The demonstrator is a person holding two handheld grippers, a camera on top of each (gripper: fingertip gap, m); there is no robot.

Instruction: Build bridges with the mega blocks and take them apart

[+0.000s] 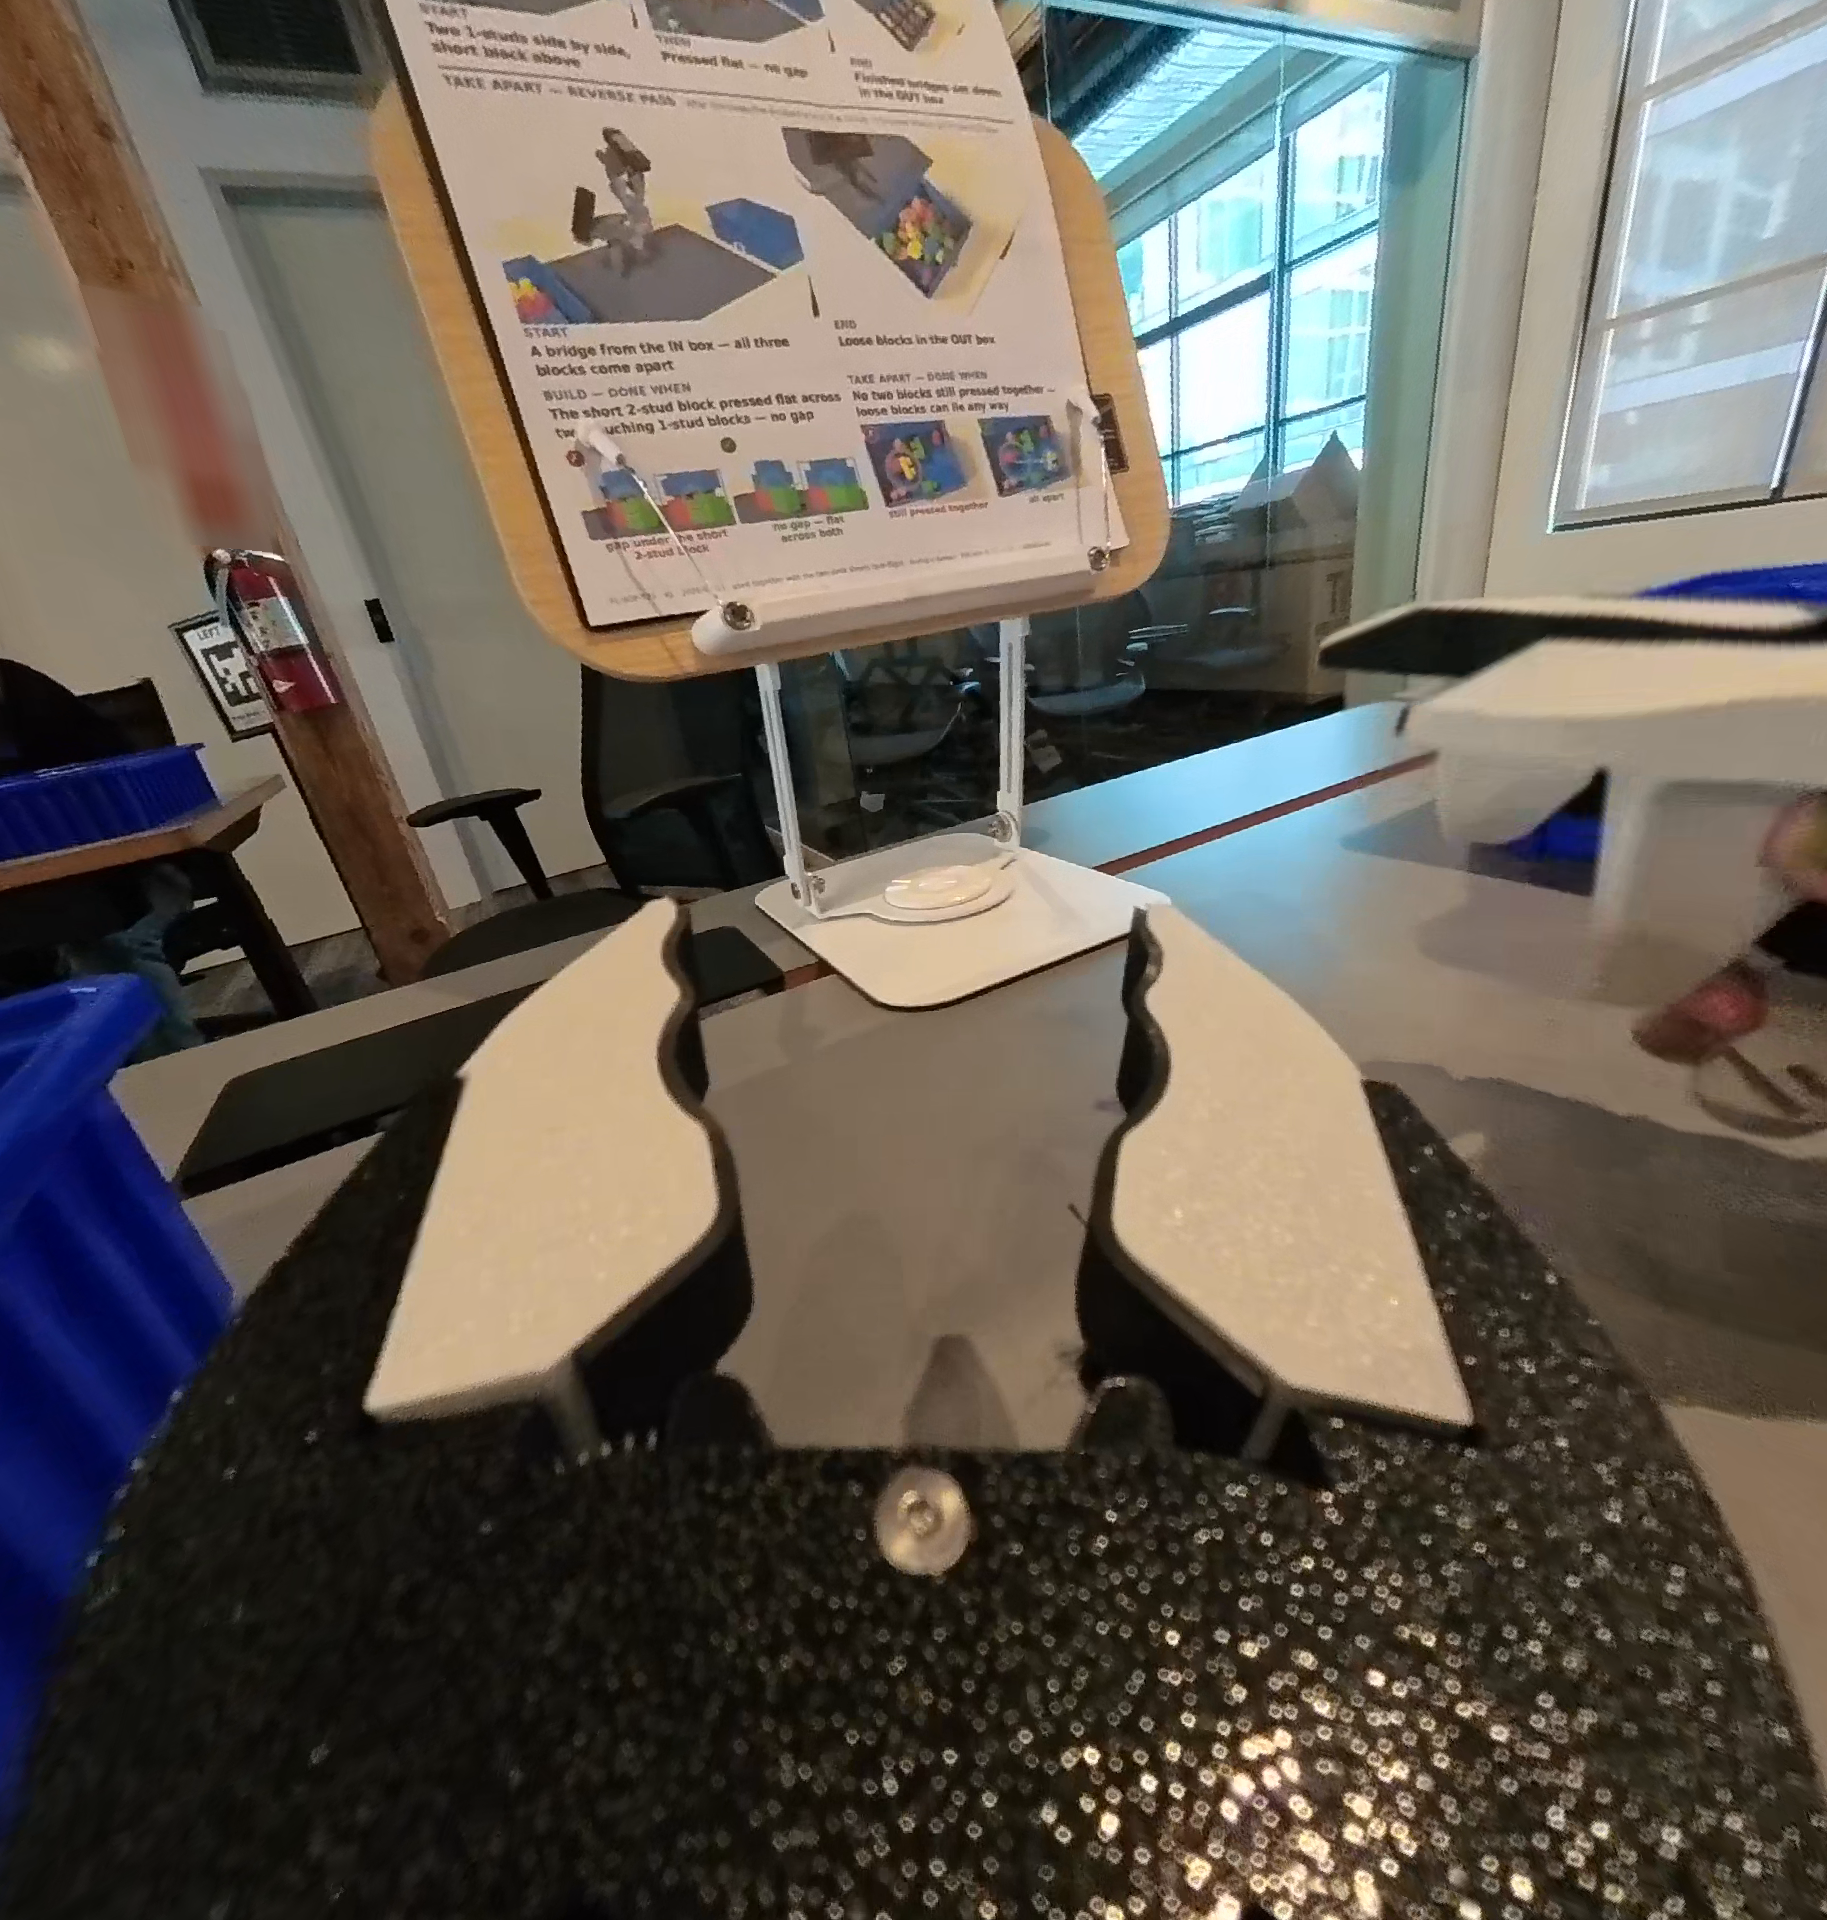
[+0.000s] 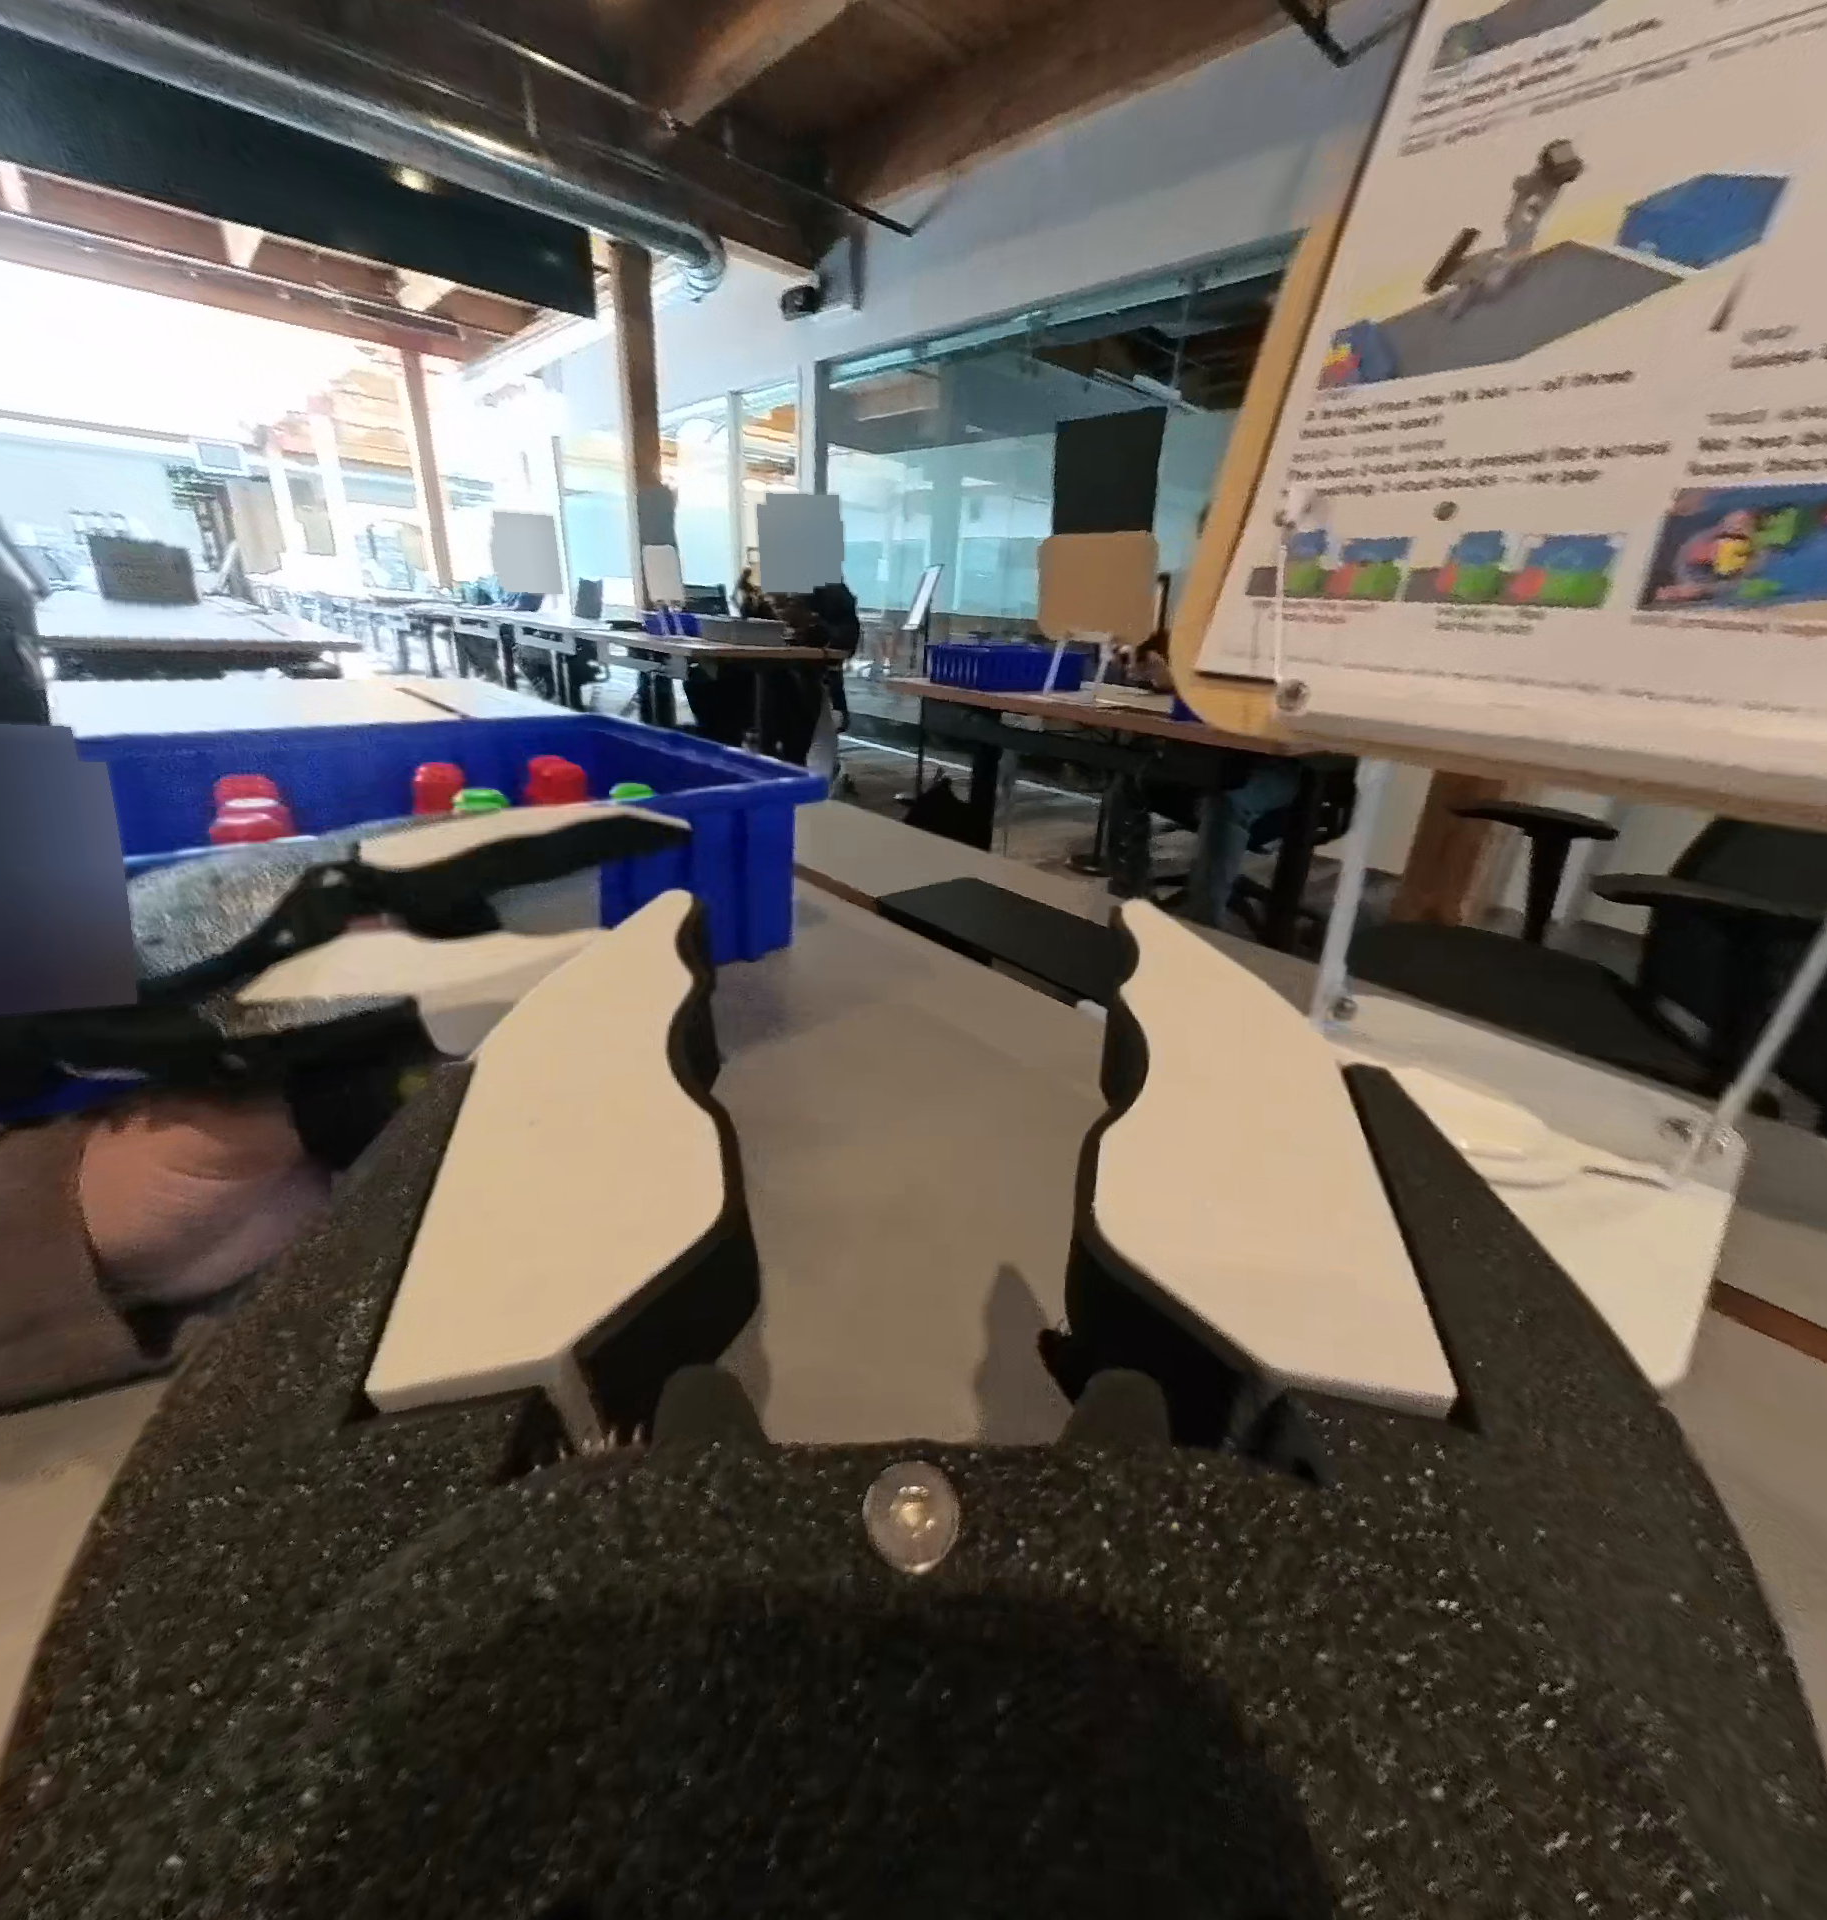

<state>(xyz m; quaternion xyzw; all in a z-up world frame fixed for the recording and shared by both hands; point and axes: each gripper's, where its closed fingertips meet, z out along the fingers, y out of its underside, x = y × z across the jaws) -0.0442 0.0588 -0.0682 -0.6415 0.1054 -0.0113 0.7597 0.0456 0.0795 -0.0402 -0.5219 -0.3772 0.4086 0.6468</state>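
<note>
A: Left tongs (image 1: 909, 997) first: spread wide, nothing between the fingers, held level above a black mat (image 1: 888, 1143) on the desk (image 1: 1304, 914).

B: Right tongs (image 2: 904, 992) the same, spread and empty, pointing out level over the grey desk. In the left wrist view they show at the far right, blurred, with the hand (image 1: 1761, 997) under them.

A: And the blocks?

B: In the blue bin (image 2: 701, 831) to the left on the desk. Red blocks (image 2: 249, 810) and green ones (image 2: 481, 800) poke above its rim. Neither pair of tongs touches them.

A: From the right wrist view, the left tongs sit just in front of that bin, near its rim, the holding hand (image 2: 161, 1195) below with a sleeve at the wrist.

B: Behind both, a sheet on a board (image 1: 784, 312) stands on a white base (image 1: 950, 925). Another blue bin (image 1: 1761, 592) edge shows behind the right tongs.
</note>
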